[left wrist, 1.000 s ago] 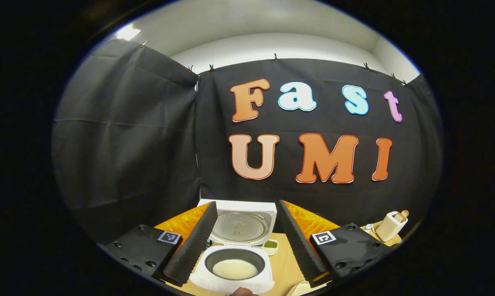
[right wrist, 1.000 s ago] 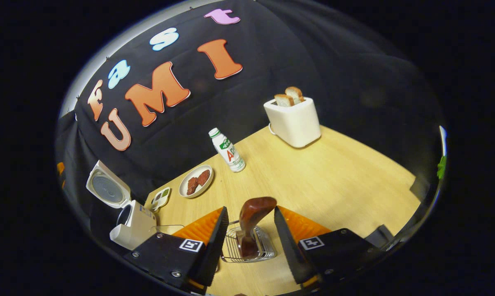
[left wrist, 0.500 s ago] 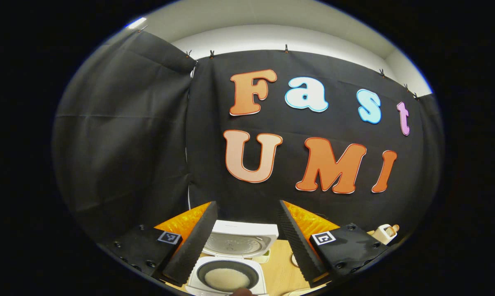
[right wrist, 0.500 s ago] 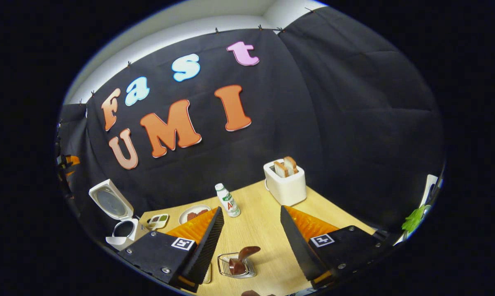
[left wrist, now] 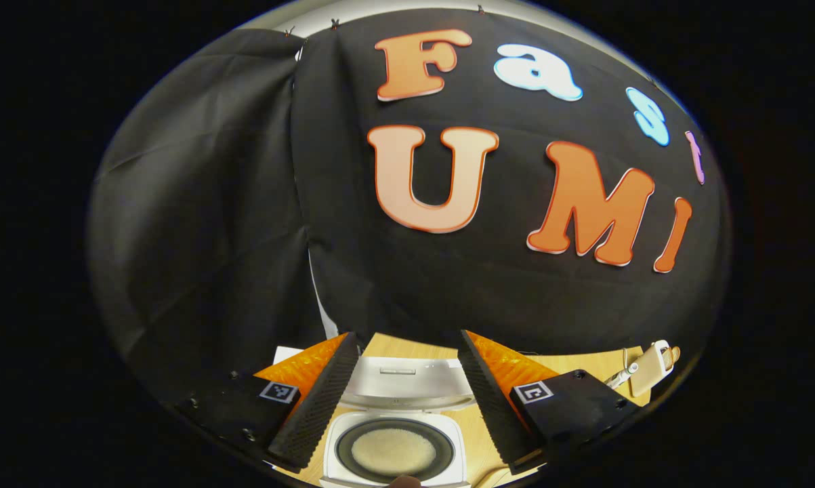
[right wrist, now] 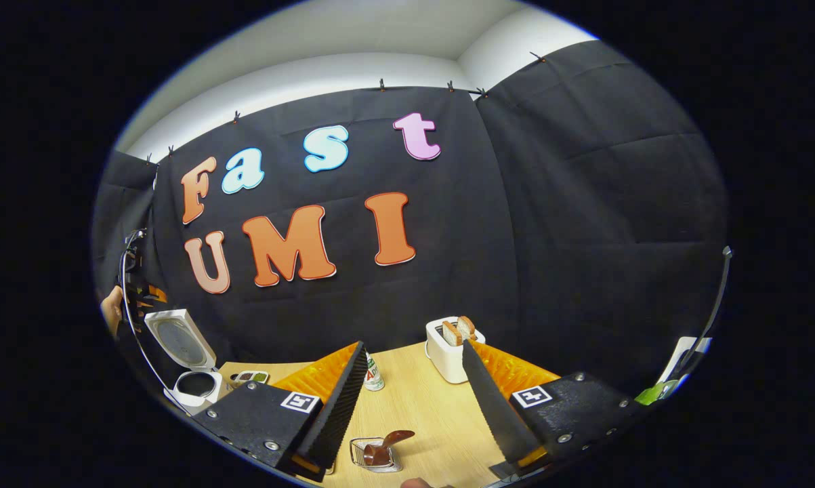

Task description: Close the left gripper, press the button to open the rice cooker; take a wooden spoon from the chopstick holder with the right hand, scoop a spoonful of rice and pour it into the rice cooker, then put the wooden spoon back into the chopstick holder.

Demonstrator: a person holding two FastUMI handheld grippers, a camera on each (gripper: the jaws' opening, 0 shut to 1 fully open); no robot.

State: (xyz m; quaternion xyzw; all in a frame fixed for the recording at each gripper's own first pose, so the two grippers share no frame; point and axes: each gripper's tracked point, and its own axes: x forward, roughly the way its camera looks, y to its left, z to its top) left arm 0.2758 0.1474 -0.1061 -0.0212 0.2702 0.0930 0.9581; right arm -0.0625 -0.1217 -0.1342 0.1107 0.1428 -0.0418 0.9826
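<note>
Both claws gape empty; rice cooker [left wrist: 393, 434] open, wooden spoon [right wrist: 384, 444] in chopstick holder [right wrist: 361, 458].

rice cooker [left wrist: 393, 434]: white, lid standing open at the back, dark round pot inside, near the bench's left back corner.
rice [left wrist: 393, 451]: a pale flat heap in the pot.
wooden spoon [right wrist: 385, 444]: dark brown, leaning in the holder.
chopstick holder [right wrist: 373, 456]: small wire basket near the bench's front edge.

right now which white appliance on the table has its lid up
The rice cooker at the left end; its lid stands open. The toaster has bread slices sticking out.
</note>
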